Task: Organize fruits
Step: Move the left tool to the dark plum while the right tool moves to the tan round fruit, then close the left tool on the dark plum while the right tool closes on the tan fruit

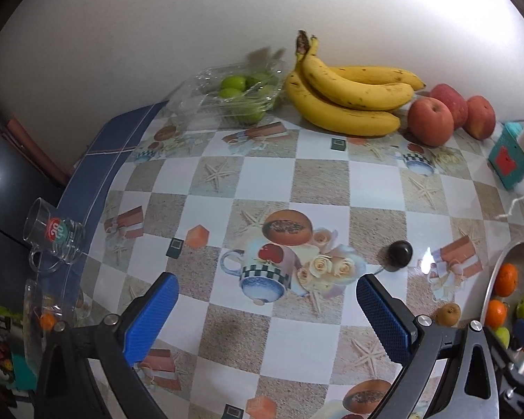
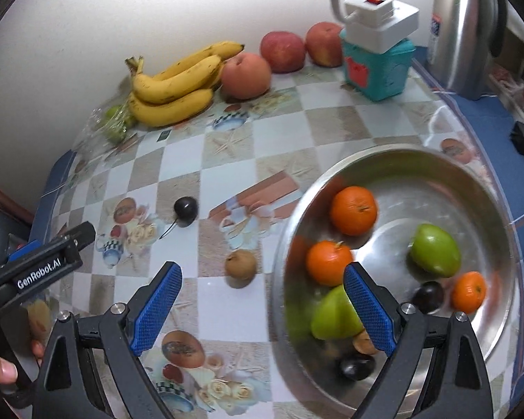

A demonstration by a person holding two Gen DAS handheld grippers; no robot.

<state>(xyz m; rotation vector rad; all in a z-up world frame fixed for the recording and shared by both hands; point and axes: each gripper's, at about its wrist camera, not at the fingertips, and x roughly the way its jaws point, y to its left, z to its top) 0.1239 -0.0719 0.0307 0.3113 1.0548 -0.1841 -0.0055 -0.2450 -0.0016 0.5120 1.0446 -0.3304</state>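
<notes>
Left gripper [image 1: 267, 305]: blue cross-hatched rubber fingers [image 1: 150, 317] spread wide, empty. Right gripper [image 2: 262, 309]: same fingers, also spread and empty.

Dark, glossy round plum [image 1: 398, 250] with thin stem lies on the counter [image 1: 318, 178] ahead of the left fingers, nearer the right one, not touching. Small rough brown fruit [image 2: 240, 267] sits between plum and the shiny steel bowl [image 2: 485, 188]. Bowl, near the counter's right edge, holds smooth oranges [image 2: 353, 210], green fruits [image 2: 435, 249] and dark plums.

Along the back edge by the white wall: speckled bananas [image 1: 349, 97], red apples [image 1: 431, 120], limes in a clear clamshell [image 1: 237, 92]. Counter covering is glossy checkered oilcloth.
</notes>
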